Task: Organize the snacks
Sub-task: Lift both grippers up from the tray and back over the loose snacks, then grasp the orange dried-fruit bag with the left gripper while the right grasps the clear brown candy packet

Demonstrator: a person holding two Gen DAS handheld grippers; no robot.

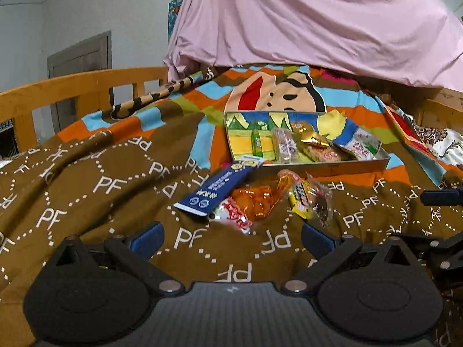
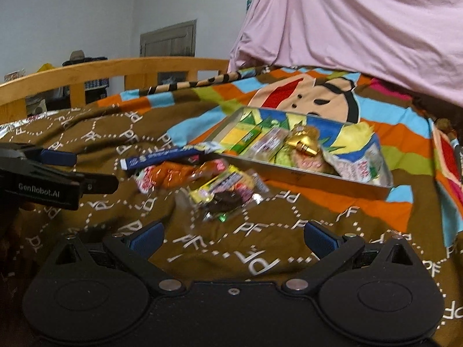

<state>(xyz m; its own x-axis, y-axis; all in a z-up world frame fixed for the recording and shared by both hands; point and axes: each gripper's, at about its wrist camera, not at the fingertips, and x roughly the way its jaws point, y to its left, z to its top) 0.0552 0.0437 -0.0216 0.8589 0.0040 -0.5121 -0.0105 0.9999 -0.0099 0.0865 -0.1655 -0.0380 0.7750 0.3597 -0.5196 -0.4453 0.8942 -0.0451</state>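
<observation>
A shallow metal tray (image 1: 327, 166) (image 2: 303, 177) lies on the bed and holds several snacks, among them a gold packet (image 1: 311, 138) (image 2: 303, 144) and a green stick pack (image 1: 257, 143) (image 2: 247, 138). In front of it lie loose snacks: a blue box (image 1: 215, 188) (image 2: 162, 157), an orange packet (image 1: 256, 201) (image 2: 173, 175), a red-white packet (image 1: 235, 215) and a yellow clear-wrapped packet (image 1: 309, 199) (image 2: 222, 192). My left gripper (image 1: 231, 238) is open and empty just short of the loose pile. My right gripper (image 2: 233, 238) is open and empty, near the yellow packet.
A brown "PF" blanket (image 1: 86, 179) (image 2: 289, 245) and a striped cartoon cover (image 1: 272, 95) cover the bed. A wooden bed rail (image 1: 72, 86) (image 2: 115, 69) runs at the left. A pink sheet (image 1: 318, 20) hangs behind. The left gripper's body (image 2: 43, 173) shows at the left of the right wrist view.
</observation>
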